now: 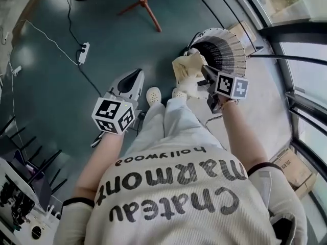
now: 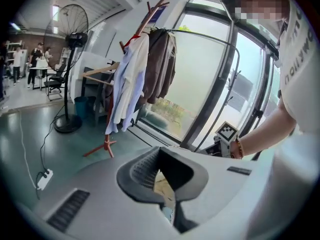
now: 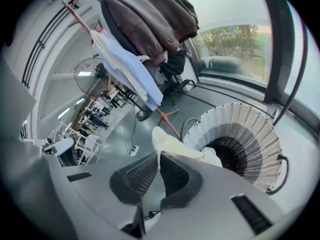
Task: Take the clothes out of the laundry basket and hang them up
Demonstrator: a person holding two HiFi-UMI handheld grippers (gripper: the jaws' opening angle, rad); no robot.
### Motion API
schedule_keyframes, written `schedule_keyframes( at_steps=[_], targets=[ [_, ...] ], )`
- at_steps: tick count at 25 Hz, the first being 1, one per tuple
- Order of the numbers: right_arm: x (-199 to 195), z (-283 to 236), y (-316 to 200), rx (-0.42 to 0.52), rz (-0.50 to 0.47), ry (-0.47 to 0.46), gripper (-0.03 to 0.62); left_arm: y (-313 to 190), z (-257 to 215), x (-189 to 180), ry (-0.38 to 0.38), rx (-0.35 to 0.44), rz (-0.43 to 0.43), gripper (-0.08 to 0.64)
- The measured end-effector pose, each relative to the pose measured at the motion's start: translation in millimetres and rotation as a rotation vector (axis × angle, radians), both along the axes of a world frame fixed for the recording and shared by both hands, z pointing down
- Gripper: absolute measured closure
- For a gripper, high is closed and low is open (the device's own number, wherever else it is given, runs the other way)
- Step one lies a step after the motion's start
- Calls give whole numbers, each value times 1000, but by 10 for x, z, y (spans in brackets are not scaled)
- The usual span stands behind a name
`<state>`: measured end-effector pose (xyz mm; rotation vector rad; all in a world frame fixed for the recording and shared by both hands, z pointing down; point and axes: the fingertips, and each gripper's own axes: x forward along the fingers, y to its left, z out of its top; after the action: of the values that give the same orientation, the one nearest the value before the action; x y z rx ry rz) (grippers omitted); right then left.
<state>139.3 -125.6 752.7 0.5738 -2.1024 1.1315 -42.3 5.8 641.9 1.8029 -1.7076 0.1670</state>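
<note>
Over the white slatted laundry basket (image 1: 232,40) by the window, a cream fabric garment (image 1: 188,75) hangs at the rim, pinched in your clenched right claw (image 3: 159,156). The bite looks thin, so a snag on the slats could tug it loose. The wooden coat stand (image 2: 150,14), hung with a brown jacket and a pale shirt, stands apart across the floor. Your left claw (image 2: 160,159) is clenched on nothing. A white power strip (image 1: 83,52) and its cable could trip you.

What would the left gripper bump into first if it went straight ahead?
Nothing close. The left gripper aims just beside the hanging white shirt, so probably the big glass window first, though depth is unclear.
</note>
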Motion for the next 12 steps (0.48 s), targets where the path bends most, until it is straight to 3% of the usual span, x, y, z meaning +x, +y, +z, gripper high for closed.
schedule_keyframes(
  at_steps=[6,12],
  targets=[
    [111,-1265,-297,132,122,-199,552,-413,-400,303,-7,77,147,551],
    [306,-2584,-551,342,151,-352,554,-823,-974,681,-31,209,277,548]
  ],
)
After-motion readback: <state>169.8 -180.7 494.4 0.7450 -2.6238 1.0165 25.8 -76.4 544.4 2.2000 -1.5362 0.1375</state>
